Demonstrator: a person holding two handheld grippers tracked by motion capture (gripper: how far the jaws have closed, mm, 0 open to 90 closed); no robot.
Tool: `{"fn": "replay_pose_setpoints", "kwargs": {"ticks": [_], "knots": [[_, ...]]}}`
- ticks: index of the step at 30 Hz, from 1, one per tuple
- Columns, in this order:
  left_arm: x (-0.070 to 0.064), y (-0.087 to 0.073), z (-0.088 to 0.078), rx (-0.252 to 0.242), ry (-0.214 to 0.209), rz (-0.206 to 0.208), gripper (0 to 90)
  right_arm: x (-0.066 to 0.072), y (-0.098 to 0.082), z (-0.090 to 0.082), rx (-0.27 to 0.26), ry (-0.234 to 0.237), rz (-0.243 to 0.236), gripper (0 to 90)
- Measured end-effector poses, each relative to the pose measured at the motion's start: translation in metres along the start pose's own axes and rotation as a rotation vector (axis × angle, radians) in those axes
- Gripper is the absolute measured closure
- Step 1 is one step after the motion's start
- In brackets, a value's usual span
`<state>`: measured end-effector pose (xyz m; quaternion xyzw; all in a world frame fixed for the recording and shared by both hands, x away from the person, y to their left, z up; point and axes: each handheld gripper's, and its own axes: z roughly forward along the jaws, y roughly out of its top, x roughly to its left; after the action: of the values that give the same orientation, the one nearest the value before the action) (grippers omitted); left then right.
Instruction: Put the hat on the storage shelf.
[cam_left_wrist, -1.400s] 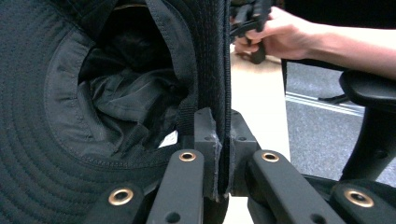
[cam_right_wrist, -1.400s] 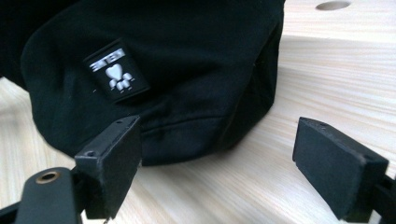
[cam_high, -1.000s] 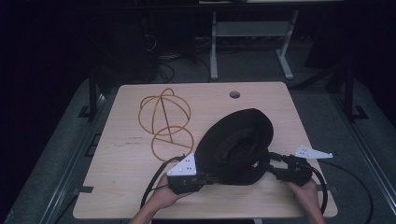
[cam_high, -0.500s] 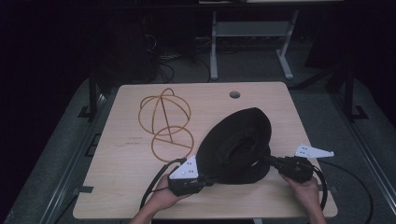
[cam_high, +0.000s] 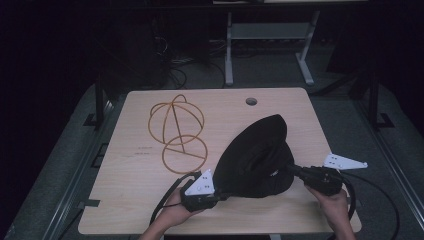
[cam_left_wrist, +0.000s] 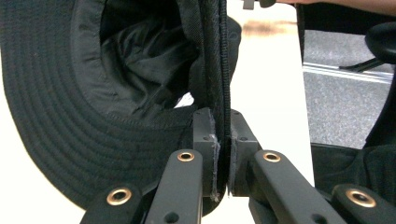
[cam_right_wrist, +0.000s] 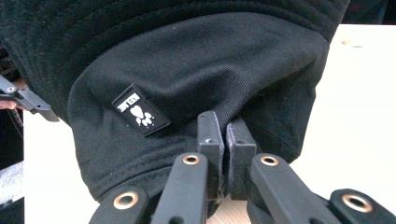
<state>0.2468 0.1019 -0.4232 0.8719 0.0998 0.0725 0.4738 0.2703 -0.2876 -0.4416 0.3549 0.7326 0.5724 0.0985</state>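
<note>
A black bucket hat (cam_high: 257, 155) is held up off the wooden table (cam_high: 130, 165) at its near right, tilted with the brim up. My left gripper (cam_high: 220, 196) is shut on the hat's brim edge (cam_left_wrist: 223, 93) at the near left; the hat's inside lining (cam_left_wrist: 135, 60) faces its camera. My right gripper (cam_high: 291, 169) is shut on the fabric of the crown (cam_right_wrist: 196, 70), beside a small black label (cam_right_wrist: 140, 110). A hand holds each gripper at the table's near edge.
A wire hat stand (cam_high: 176, 131) of thin orange hoops lies on the table's left middle. A round cable hole (cam_high: 251, 101) sits near the far edge. Behind the table stand a white frame (cam_high: 270, 35) and cables on the dark floor.
The hat has been lifted and tipped more upright, its brim now higher. Both grippers keep their hold and have shifted slightly.
</note>
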Motion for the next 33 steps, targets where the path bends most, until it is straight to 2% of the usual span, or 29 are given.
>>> {"fn": "replay_pose_setpoints", "kwargs": {"ticks": [12,17,20,25,33], "knots": [[0.001,0.0,0.001,0.019,0.03,0.008,83.4,0.005,0.011,-0.007,-0.023,-0.008,-0.03,87.5],[0.002,0.0,0.001,0.02,0.035,0.004,82.1,0.009,0.026,-0.013,-0.04,-0.011,-0.06,87.7],[0.002,0.0,0.001,0.038,0.049,0.01,81.7,0.011,0.032,-0.015,-0.048,-0.015,-0.072,87.7],[0.004,0.0,0.0,0.025,0.059,0.0,80.5,0.015,0.047,-0.018,-0.044,-0.017,-0.098,87.8],[0.005,-0.002,-0.004,0.036,0.07,-0.018,69.5,0.019,0.068,-0.023,-0.031,-0.042,-0.129,87.8]]}}
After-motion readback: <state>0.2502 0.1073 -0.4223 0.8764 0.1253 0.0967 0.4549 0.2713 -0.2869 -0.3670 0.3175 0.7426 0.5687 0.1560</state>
